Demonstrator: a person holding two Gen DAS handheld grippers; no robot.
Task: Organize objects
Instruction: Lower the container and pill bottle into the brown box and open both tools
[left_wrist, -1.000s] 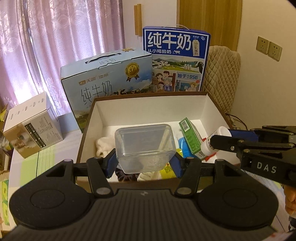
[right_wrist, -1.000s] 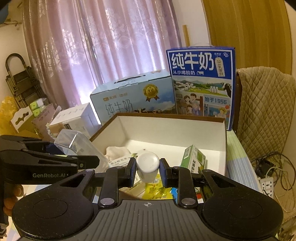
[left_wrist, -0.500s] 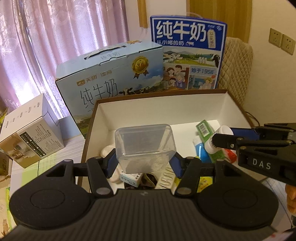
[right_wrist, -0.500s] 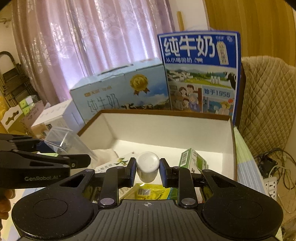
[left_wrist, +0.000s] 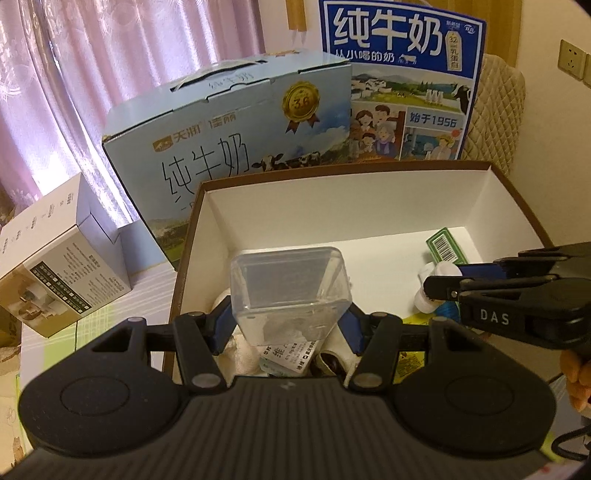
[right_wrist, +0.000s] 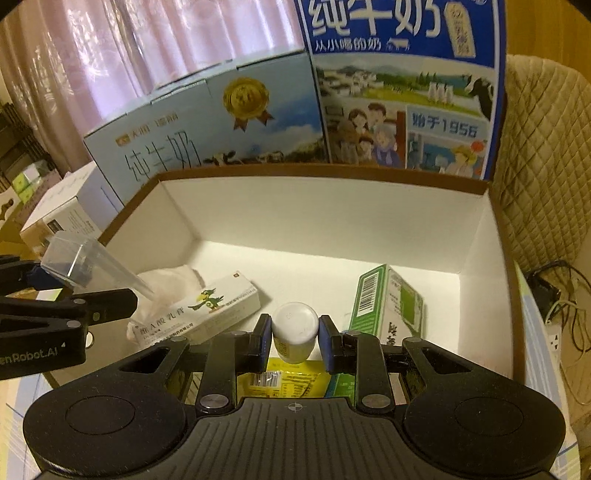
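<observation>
now both my tongs have sunk over the brown-rimmed white box (right_wrist: 332, 206): left tongs (left_wrist: 286, 317) clamp the clear plastic container (left_wrist: 288, 291), right tongs (right_wrist: 293, 338) clamp the white-capped bottle (right_wrist: 294, 328), ready to set down.

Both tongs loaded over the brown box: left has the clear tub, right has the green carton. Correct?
Not quite. The right tongs hold a white bottle, not the green carton, which stands on the box floor to their right, as the right wrist view shows. The left tongs do hold the clear tub over the box.
</observation>
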